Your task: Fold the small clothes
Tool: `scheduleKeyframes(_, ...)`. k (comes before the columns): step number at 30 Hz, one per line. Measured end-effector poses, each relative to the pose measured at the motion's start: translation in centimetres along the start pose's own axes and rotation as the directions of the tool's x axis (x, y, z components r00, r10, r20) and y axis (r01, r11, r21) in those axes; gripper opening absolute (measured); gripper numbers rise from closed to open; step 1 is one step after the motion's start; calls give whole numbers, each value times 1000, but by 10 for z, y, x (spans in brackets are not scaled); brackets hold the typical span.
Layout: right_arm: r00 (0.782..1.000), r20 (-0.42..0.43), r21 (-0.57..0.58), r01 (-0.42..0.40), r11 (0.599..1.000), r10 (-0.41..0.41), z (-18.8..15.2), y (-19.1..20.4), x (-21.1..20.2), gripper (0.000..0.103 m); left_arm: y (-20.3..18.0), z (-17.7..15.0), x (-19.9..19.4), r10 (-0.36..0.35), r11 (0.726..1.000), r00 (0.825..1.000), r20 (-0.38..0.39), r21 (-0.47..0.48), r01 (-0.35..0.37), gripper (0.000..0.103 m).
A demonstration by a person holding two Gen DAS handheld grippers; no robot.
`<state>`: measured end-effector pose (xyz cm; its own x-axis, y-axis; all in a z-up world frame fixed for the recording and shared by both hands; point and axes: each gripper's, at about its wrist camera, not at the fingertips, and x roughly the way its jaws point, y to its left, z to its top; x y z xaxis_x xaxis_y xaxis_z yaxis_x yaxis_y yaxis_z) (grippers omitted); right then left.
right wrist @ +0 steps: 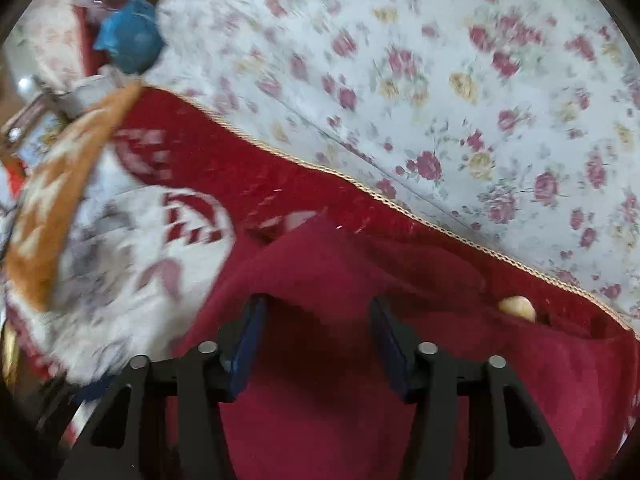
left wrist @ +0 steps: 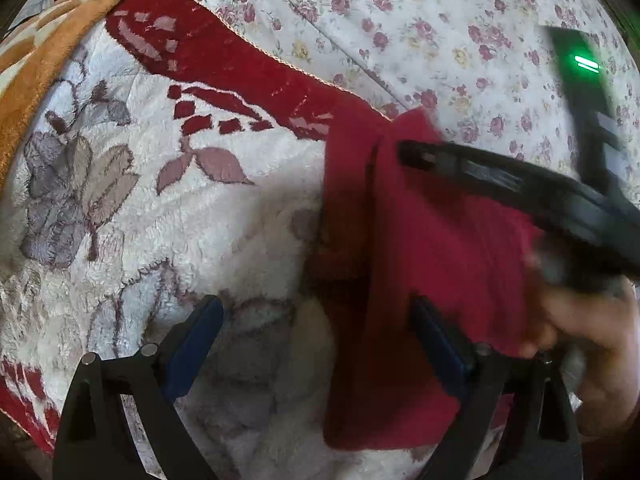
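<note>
A small dark-red garment point(left wrist: 420, 280) lies on a plush white-and-red floral blanket point(left wrist: 160, 208), its far corner reaching the blanket's red border. The left gripper point(left wrist: 316, 344) hovers over the garment's left edge, blue-padded jaws spread wide, one pad above the cloth and the other above the blanket. The right gripper point(right wrist: 318, 340), seen blurred from the left wrist, hangs over the garment's far side with jaws parted, red cloth between them; whether it grips is unclear. Beyond the blanket lies a rose-print sheet point(left wrist: 440, 32); an orange cloth point(left wrist: 44, 64) overlaps the blanket's left corner.
</note>
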<state>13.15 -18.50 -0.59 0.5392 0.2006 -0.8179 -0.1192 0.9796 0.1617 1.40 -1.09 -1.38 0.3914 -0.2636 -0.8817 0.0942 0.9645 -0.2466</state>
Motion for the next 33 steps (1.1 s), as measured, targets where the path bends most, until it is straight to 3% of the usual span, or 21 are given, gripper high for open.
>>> scheduleKeyframes(3,1000,-21,20,11,1000,-11,2,-4,23,53,0,0,4,18,1000,1000,0,17,-18,94)
scheduleKeyframes(6,1000,2,12,-4,1000,4,0,-7,9,53,1,0,7,23,1000,1000,-6,16,-22,94)
scheduleKeyframes(9,999,34,35,-43,998,42,-17,-32,-29,54,1,1,7,26,999,1000,-5,20,-26,94)
scheduleKeyframes(11,996,84,58,-9,998,4,-39,-60,-63,65,1,1,6,23,1000,1000,-3,18,-23,94)
scheduleKeyframes(13,990,120,109,62,992,-75,-62,-98,-94,67,2,0,6,21,1000,1000,-3,10,-21,94)
scheduleKeyframes(16,974,108,241,168,956,-199,-94,-167,-119,67,2,-1,4,23,1000,1000,0,1,-23,94)
scheduleKeyframes(19,961,-2,401,253,880,-276,-120,-237,-106,64,0,-3,2,35,999,999,4,5,-35,94)
scheduleKeyframes(21,980,3,516,171,840,-201,-132,-260,-106,64,-1,-4,2,40,999,999,7,-1,-40,94)
scheduleKeyframes(22,979,31,530,155,834,-202,-134,-259,-114,64,-1,-4,3,41,999,999,9,-4,-41,94)
scheduleKeyframes(27,966,149,413,135,901,-213,-132,-210,-155,69,-2,-3,4,40,999,999,9,-1,-40,94)
scheduleKeyframes(33,986,133,239,67,969,-101,-110,-138,-157,69,-4,-2,1,37,999,999,12,1,-37,94)
